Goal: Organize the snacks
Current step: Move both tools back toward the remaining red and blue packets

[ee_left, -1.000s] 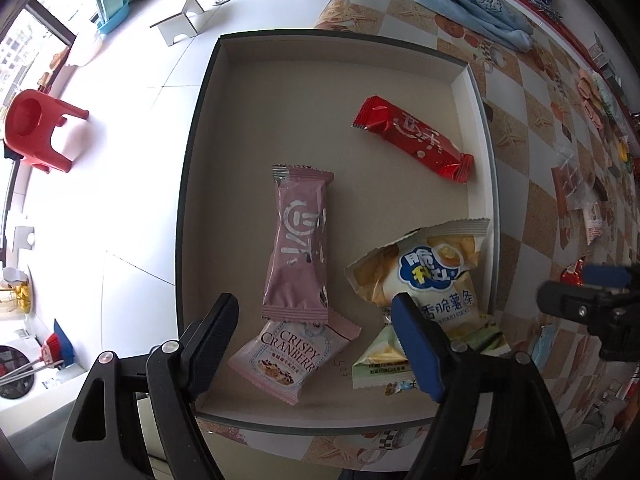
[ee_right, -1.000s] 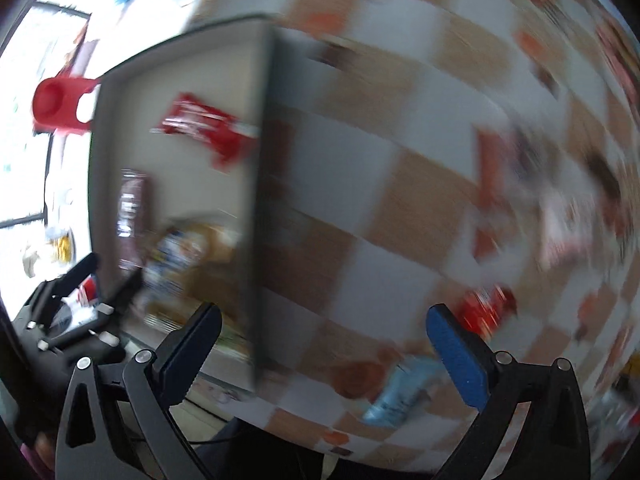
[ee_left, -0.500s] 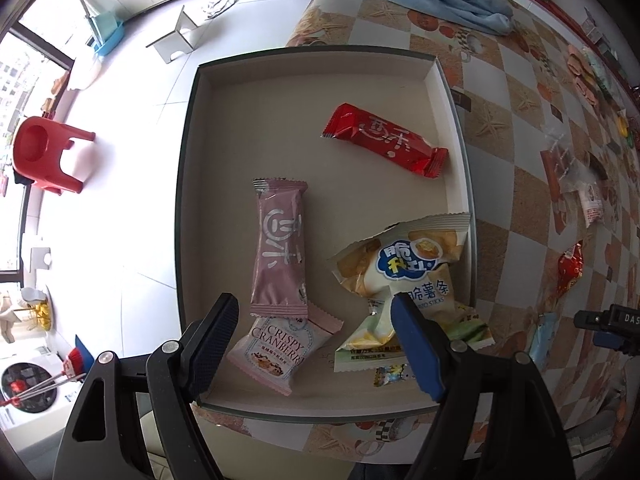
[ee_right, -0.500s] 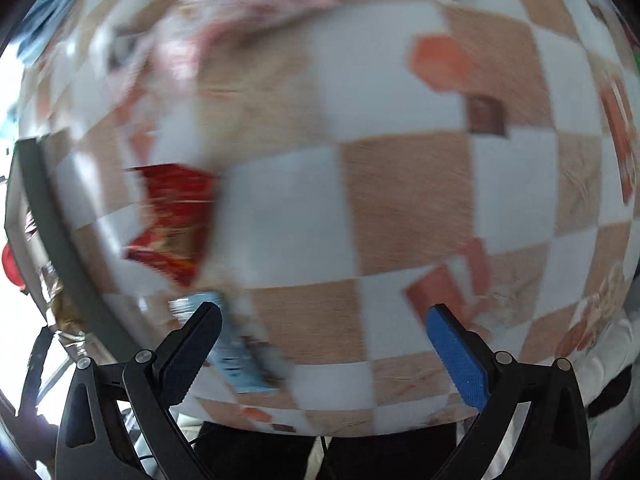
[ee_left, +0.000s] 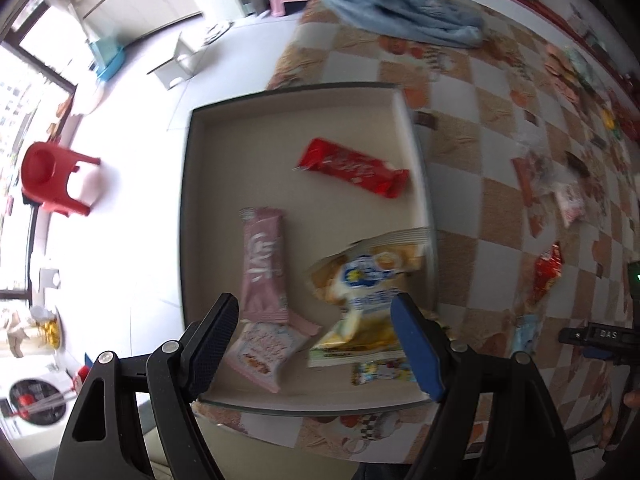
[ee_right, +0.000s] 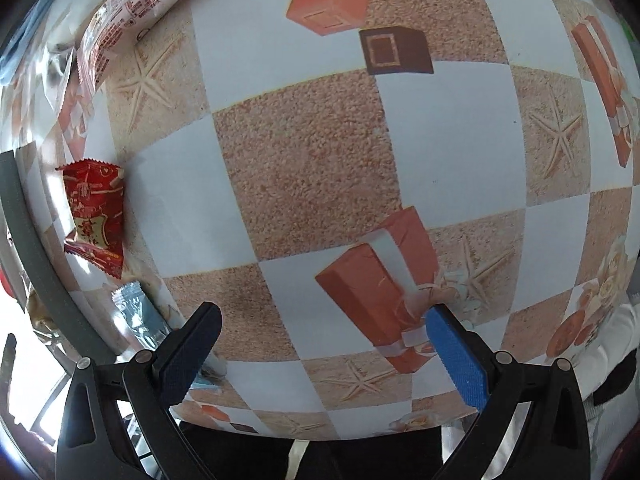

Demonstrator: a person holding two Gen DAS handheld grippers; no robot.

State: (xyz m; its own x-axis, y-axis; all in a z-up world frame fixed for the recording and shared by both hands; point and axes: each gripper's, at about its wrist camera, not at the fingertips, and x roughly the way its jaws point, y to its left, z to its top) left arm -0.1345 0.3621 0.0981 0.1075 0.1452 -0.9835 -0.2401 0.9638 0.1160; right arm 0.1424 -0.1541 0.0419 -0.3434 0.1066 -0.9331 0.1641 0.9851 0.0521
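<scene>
Both grippers share one build: black plastic arms with triangular cut-outs and silver screw heads. On the left gripper (ee_left: 316, 336) and the right gripper (ee_right: 322, 354), the finger at 7 o'clock has a black textured pad, the one at 5 o'clock a blue pad.

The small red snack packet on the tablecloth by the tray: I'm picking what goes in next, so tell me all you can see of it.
The small red snack packet is a glossy foil-like pouch, red with gold and white print, crimped zigzag seals at both ends. It looks sealed and slightly puffed, lying flat on the checkered tablecloth, just outside the tray's dark rim. A pale blue packet lies close by. Neither tool touches it.
</scene>
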